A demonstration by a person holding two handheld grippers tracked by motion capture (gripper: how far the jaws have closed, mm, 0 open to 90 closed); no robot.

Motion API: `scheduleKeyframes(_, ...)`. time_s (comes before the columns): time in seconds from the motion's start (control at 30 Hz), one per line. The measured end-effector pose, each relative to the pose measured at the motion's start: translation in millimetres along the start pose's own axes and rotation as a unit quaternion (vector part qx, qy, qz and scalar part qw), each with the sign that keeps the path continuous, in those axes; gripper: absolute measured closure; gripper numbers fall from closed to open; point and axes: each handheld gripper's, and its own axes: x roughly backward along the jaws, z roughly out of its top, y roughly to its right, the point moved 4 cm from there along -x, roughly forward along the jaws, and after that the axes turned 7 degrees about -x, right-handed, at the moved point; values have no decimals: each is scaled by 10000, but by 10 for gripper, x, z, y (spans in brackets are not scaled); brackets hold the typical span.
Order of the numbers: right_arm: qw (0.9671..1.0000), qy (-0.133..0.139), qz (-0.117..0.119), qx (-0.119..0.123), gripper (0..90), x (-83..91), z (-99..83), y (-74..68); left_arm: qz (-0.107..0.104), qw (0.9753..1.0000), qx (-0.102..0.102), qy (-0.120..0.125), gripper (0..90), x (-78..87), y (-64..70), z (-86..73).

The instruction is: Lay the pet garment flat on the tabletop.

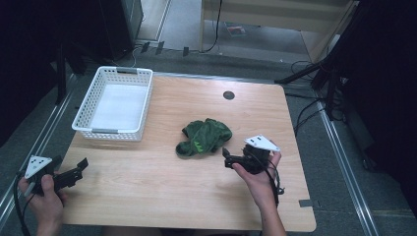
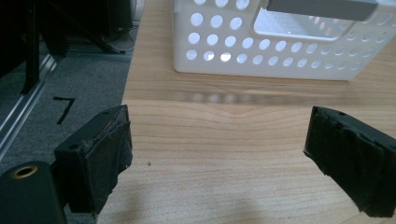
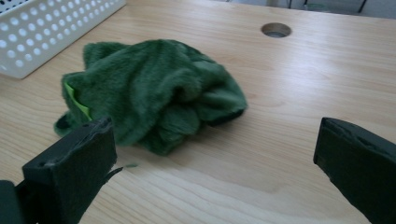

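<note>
A crumpled green fleece cloth point(image 1: 205, 136) lies near the middle of the wooden table point(image 1: 162, 177); in the right gripper view the cloth point(image 3: 149, 88) sits just beyond the jaws, with a bright green lining showing at its left. My right gripper point(image 1: 225, 158) is held just to the cloth's right, open and empty point(image 3: 219, 168). My left gripper point(image 1: 81, 168) rests near the table's front left corner, open with nothing between its jaws point(image 2: 224, 154). A white perforated basket point(image 1: 116, 102) stands at the back left, empty.
The basket's near wall point(image 2: 280, 51) stands a short way ahead of the left jaws. A round cable hole point(image 1: 228, 95) is in the table's far side. Cables and dark frames lie on the floor to the right.
</note>
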Motion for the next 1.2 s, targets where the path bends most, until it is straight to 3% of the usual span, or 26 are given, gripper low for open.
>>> scheduleKeyframes(0.43, 9975, -210, 221, 639, 0, -448, 102, -485, 12, 10000, -5, 12, 76, 0, -1, 1)
scheduleKeyframes(0.53, 9953, -484, 399, 732, 0, -677, 116, -571, 45, 10000, -18, 21, 76, 1, 8, 1)
scheduleKeyframes(0.6, 9949, -614, 263, 761, 75, -835, 100, -555, 59, 10000, -59, 9, 76, 2, 10, 1)
scheduleKeyframes(0.63, 9949, -614, 263, 761, 75, -835, 100, -555, 59, 10000, -59, 9, 76, 2, 10, 1)
scheduleKeyframes(0.67, 9937, -730, 281, 797, 96, -963, 63, -533, 83, 9999, -63, 18, 76, 3, 11, 2)
scheduleKeyframes(0.77, 9910, -993, 282, 852, 103, -1118, -20, -492, 130, 9999, -110, -3, 76, 7, 15, 1)
scheduleKeyframes(0.83, 9900, -1103, 241, 841, 159, -1176, -69, -472, 204, 9996, -182, 0, 75, 10, 34, 7)
scheduleKeyframes(0.9, 9909, -1101, 111, 772, 227, -1186, -82, -477, 305, 9991, -290, -12, 76, 25, 48, 23)
scheduleKeyframes(1.0, 9900, -1090, -128, 884, 273, -1187, -109, -514, 271, 9995, -28, 168, 76, 63, 64, 103)
scheduleKeyframes(1.03, 9905, -1061, -178, 852, 302, -1188, -111, -508, 284, 9994, -39, 190, 76, 74, 88, 140)
scheduleKeyframes(1.1, 9922, -910, -305, 789, 397, -1189, -121, -489, 249, 9994, -54, 237, 76, 93, 171, 221)
scheduleKeyframes(1.2, 9927, -687, -455, 883, 519, -1183, -136, -490, 149, 9989, -165, 405, 75, 131, 340, 366)
